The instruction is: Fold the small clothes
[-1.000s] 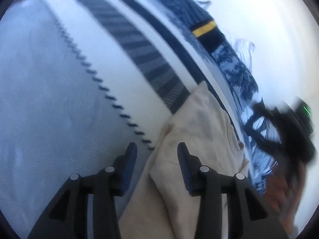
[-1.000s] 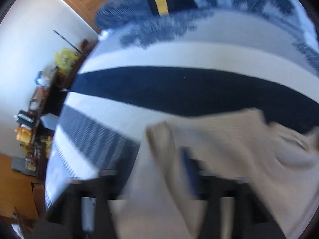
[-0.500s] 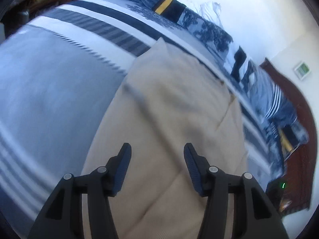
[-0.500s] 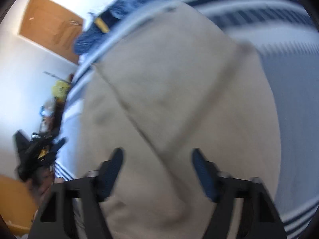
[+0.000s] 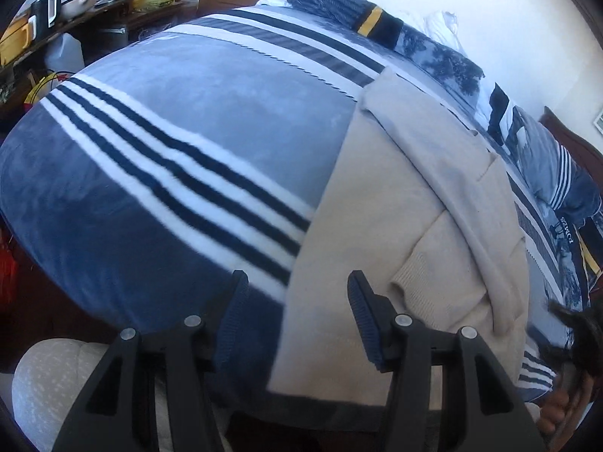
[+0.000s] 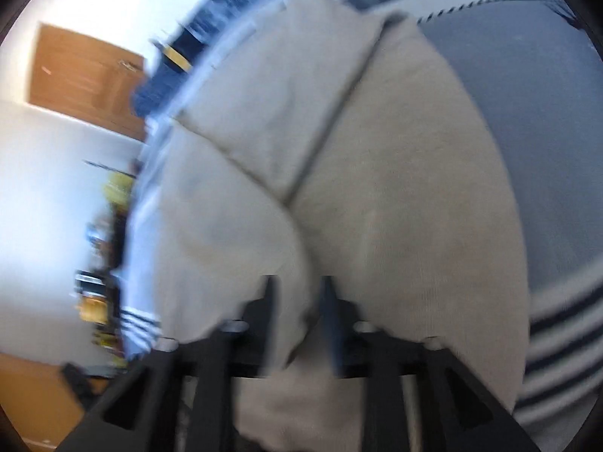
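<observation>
A beige sweater (image 5: 377, 196) lies flat on the striped blue blanket (image 5: 169, 150), one sleeve folded across it with the ribbed cuff (image 5: 410, 282) near me. My left gripper (image 5: 297, 301) hangs open over the sweater's near left edge; cloth lies below the gap but neither pad touches it. In the blurred right wrist view the sweater (image 6: 395, 188) fills the frame. The right gripper (image 6: 297, 301) has its jaws close together, now opening, with a fold of the near hem pinched between them.
Dark blue clothes with a yellow band (image 5: 358, 11) are piled at the bed's far end. More bedding (image 5: 565, 188) lies at the right. A cluttered shelf (image 5: 75, 0) stands behind the bed, a wooden door (image 6: 83, 71) beyond. A light-trousered knee (image 5: 49, 384) is below left.
Both grippers swept back from the sweater's far end to its near edge. The left jaws widened. The right jaws, wide half a second ago, narrowed onto a fold of the hem.
</observation>
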Action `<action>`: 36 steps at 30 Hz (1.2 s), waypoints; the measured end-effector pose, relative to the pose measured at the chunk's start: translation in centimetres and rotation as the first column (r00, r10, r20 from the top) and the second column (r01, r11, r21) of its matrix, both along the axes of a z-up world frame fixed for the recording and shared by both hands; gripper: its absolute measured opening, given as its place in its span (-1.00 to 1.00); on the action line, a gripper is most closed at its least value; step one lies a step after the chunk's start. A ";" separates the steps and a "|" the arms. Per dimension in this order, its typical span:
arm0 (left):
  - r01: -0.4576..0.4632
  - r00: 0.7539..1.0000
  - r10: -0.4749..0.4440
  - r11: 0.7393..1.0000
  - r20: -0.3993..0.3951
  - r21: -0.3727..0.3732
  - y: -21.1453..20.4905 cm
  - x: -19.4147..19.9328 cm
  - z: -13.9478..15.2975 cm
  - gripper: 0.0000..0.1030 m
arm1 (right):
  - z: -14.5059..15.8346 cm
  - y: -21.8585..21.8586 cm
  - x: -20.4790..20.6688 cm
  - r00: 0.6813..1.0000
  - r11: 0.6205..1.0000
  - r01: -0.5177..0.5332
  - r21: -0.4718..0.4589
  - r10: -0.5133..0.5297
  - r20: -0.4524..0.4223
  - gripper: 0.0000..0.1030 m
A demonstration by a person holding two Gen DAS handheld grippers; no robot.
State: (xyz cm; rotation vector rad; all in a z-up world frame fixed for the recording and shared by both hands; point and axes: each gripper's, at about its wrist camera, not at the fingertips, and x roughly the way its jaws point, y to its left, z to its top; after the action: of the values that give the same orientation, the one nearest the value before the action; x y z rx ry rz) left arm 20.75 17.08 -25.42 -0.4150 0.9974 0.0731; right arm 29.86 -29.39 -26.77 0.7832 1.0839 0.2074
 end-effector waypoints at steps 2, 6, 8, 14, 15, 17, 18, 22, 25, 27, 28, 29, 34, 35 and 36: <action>0.015 1.000 -0.015 1.000 -0.020 -0.005 0.1 -0.2 -0.6 0.04 | 1.5 -1.1 -3.3 0.997 0.998 0.044 -0.035 -0.041 0.064 0.89; 0.036 0.996 -0.044 0.996 -0.082 -0.087 -0.1 -0.1 -2.0 0.04 | 1.0 -4.2 -9.7 0.993 0.990 0.099 -0.103 -0.091 0.082 0.89; 0.055 0.992 -0.064 0.995 -0.108 -0.086 -0.8 0.2 -2.5 0.04 | -0.1 -6.0 -11.8 0.989 0.984 0.143 -0.103 -0.140 0.037 0.89; 0.049 0.989 -0.064 0.992 -0.130 -0.113 -1.3 0.0 -3.1 0.04 | -2.5 -9.6 -14.2 0.983 0.983 0.182 -0.019 -0.183 -0.034 0.42; 0.046 0.989 -0.063 0.991 -0.135 -0.123 -1.2 -0.1 -3.2 0.04 | -2.9 -9.2 -14.1 0.985 0.986 0.166 -0.004 -0.166 -0.047 0.37; 0.043 0.989 -0.063 0.989 -0.137 -0.143 -0.9 -0.3 -3.4 0.04 | -3.2 -8.6 -14.2 0.988 0.990 0.138 0.004 -0.137 -0.067 0.36; 0.042 0.989 -0.063 0.987 -0.137 -0.153 -0.9 -0.4 -3.4 0.04 | -3.4 -8.2 -14.1 0.989 0.992 0.128 -0.012 -0.129 -0.073 0.36; 0.064 0.987 -0.089 0.982 -0.135 -0.180 -1.3 -0.8 -3.4 0.03 | -3.2 -6.7 -13.6 0.994 0.993 0.077 -0.085 -0.084 -0.075 0.12; 0.085 0.981 -0.114 0.981 -0.158 -0.176 -2.1 -0.5 -3.8 0.03 | -3.4 -6.2 -13.4 0.994 0.992 0.049 -0.118 -0.060 -0.092 -0.19; 0.087 0.977 -0.118 0.981 -0.176 -0.173 -2.5 -0.4 -4.3 0.03 | -3.8 -6.5 -13.7 0.992 0.993 0.055 -0.105 -0.066 -0.106 -0.22; 0.088 0.975 -0.121 0.980 -0.185 -0.176 -2.5 -0.3 -4.5 0.03 | -3.9 -6.6 -13.5 0.992 0.994 0.059 -0.094 -0.069 -0.110 -0.22; 0.087 0.975 -0.121 0.980 -0.188 -0.181 -2.6 -0.2 -4.6 0.03 | -4.1 -6.7 -13.6 0.991 0.995 0.064 -0.081 -0.073 -0.115 -0.22; 0.075 0.974 -0.117 0.974 -0.192 -0.214 -2.2 -0.5 -4.7 -0.30 | -4.7 -6.3 -13.2 0.989 0.995 0.043 -0.087 -0.055 -0.140 -0.22; 0.075 0.974 -0.117 0.974 -0.193 -0.213 -2.2 -0.5 -4.7 -0.46 | -4.6 -6.2 -13.2 0.989 0.995 0.042 -0.094 -0.055 -0.136 -0.37; 0.074 0.974 -0.115 0.975 -0.194 -0.210 -2.2 -0.5 -4.7 -0.58 | -4.6 -6.1 -13.1 0.989 0.994 0.043 -0.099 -0.057 -0.134 -0.70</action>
State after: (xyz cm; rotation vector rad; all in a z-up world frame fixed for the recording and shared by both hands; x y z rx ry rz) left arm 20.21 14.88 -30.13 -0.5531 1.2323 -0.0745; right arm 16.71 -35.50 -31.35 0.7459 1.1933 0.0592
